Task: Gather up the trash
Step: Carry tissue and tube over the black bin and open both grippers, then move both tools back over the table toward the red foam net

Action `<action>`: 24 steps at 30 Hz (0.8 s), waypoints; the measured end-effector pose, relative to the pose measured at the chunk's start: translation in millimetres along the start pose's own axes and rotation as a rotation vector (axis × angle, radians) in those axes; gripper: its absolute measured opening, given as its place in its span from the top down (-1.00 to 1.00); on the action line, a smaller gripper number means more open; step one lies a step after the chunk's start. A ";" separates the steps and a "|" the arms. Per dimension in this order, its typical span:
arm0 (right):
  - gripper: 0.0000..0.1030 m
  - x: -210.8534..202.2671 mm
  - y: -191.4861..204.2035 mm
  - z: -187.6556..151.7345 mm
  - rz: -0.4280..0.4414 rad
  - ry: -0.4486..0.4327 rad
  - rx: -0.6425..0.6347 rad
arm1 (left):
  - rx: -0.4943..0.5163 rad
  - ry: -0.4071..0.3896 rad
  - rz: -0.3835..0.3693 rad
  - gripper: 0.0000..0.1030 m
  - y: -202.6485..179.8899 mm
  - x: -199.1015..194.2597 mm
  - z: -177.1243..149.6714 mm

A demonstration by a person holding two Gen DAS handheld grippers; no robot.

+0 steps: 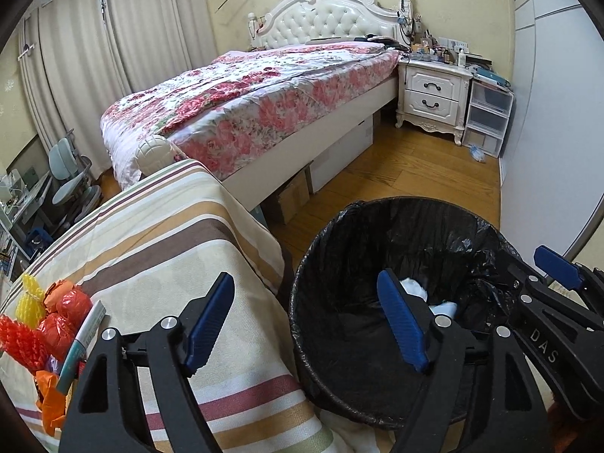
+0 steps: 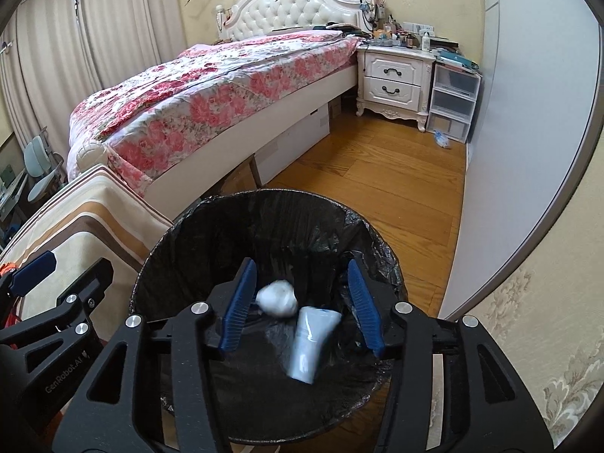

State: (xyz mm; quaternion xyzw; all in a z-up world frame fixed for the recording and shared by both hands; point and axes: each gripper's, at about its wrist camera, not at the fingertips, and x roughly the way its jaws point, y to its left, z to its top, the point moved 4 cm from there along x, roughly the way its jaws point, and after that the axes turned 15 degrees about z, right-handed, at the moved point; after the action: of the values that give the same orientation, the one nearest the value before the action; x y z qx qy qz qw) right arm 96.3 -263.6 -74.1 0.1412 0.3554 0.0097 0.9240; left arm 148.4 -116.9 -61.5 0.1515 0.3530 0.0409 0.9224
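your left gripper [image 1: 313, 324] marked "das", jaws wide, empty, your right gripper [image 2: 304, 311] marked "cenrobot.ai", apart, empty, two trash pieces, white wad [image 2: 277, 298], pale tube [image 2: 311, 343], inside one black-lined bin [image 2: 211, 234]

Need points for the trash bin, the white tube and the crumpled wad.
trash bin [image 2: 290, 204]: right wrist view, far rim.
white tube [image 2: 311, 343]: right wrist view, middle of body.
crumpled wad [image 2: 277, 298]: right wrist view, centre.

Left gripper [image 1: 309, 321] wide open, one finger over the black-lined trash bin [image 1: 339, 396], colourful wrappers [image 1: 49, 321] lower left.
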 end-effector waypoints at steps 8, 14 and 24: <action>-0.11 -7.6 5.6 -1.5 0.002 -0.002 -0.003 | -0.027 0.015 0.004 -0.47 14.9 -7.1 -3.6; -0.26 -15.4 20.2 -7.6 0.029 0.001 -0.009 | -0.059 0.013 0.026 -0.47 39.8 -18.8 -11.0; -0.28 -19.7 69.2 -17.3 0.099 0.021 -0.069 | -0.142 0.021 0.090 -0.47 101.9 -34.3 -29.0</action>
State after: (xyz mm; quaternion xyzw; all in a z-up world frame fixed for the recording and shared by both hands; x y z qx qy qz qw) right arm 75.9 -195.1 -55.0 0.1263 0.3572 0.0691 0.9229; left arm 106.7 -19.0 -28.6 0.1009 0.3517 0.1090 0.9243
